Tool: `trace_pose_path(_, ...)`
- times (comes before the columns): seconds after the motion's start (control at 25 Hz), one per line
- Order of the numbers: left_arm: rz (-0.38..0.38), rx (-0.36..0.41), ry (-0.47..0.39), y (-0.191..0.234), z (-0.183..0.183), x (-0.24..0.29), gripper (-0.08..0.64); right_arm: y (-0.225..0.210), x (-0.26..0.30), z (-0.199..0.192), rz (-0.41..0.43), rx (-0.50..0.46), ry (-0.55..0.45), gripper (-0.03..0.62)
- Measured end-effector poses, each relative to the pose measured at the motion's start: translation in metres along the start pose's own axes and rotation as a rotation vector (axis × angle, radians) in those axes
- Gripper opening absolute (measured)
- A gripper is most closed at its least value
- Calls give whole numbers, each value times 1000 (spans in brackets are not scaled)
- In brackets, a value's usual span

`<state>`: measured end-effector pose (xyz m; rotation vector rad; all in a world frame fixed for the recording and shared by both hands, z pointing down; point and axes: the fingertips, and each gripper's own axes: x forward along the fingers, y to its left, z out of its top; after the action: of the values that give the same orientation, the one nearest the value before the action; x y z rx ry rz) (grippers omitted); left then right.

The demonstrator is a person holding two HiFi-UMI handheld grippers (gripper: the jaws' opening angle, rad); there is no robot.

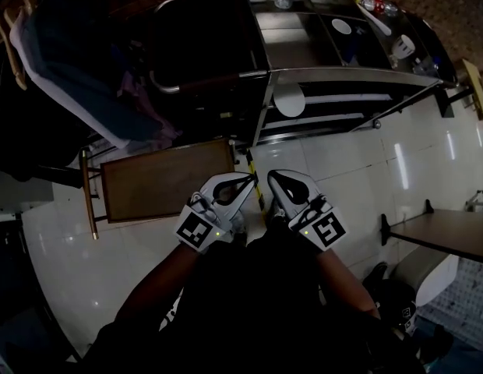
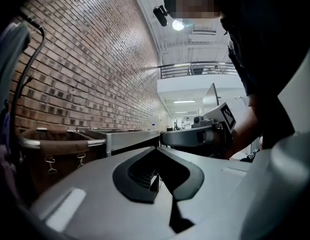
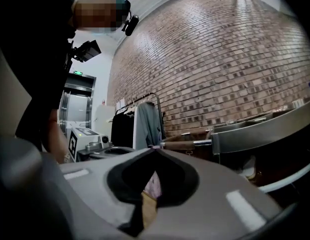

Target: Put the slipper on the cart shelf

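"Floor tiles point(image 1: 343, 178) lie open before the cart point(image 1: 343, 72) — and the slipper point(image 1: 289, 98)?"
"On its lower shelf. Left gripper view: left tool point(image 2: 156, 149) clenched, empty; brown hamper point(image 2: 55, 135), inside hidden."
"Right gripper view?"
"Right tool point(image 3: 155, 150) clenched, empty too."

Head view dim, fisheye-warped; glare streaks on floor point(image 1: 401, 166). Ceiling lamp point(image 2: 178, 25) bright; near surfaces blurred.

No legible text is showing. Letterless square markers point(image 1: 196, 231) are sitting on left tool point(image 1: 245, 181) and right tool point(image 1: 274, 178); a green sign point(image 3: 78, 74) is glowing over a door point(image 3: 75, 111), unreadable.
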<state>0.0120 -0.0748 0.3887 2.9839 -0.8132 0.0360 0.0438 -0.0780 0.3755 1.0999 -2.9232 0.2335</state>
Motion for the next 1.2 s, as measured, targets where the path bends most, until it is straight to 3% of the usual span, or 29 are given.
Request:
trace_pose_path(0.48,137,-2,-19,-43,16,-78,5,94,-12,5,186,-37,25,2)
trace_pose_path(0.6,174,62,-20,-60,25,-94,5,114,-20,3,243,-47,29,2)
trace_pose_path(0.76,249,37,-2,-72,27,-121,5,138,-24,1,295,-31,37,2)
trace_pose_path(1.04,283,43,7,-81,34,-161,5,174,-23,8,312,-38,26,0)
trace_pose_path(1.2,266,48,0,-81,36,-173,5,188,-21,9,296,-42,26,0)
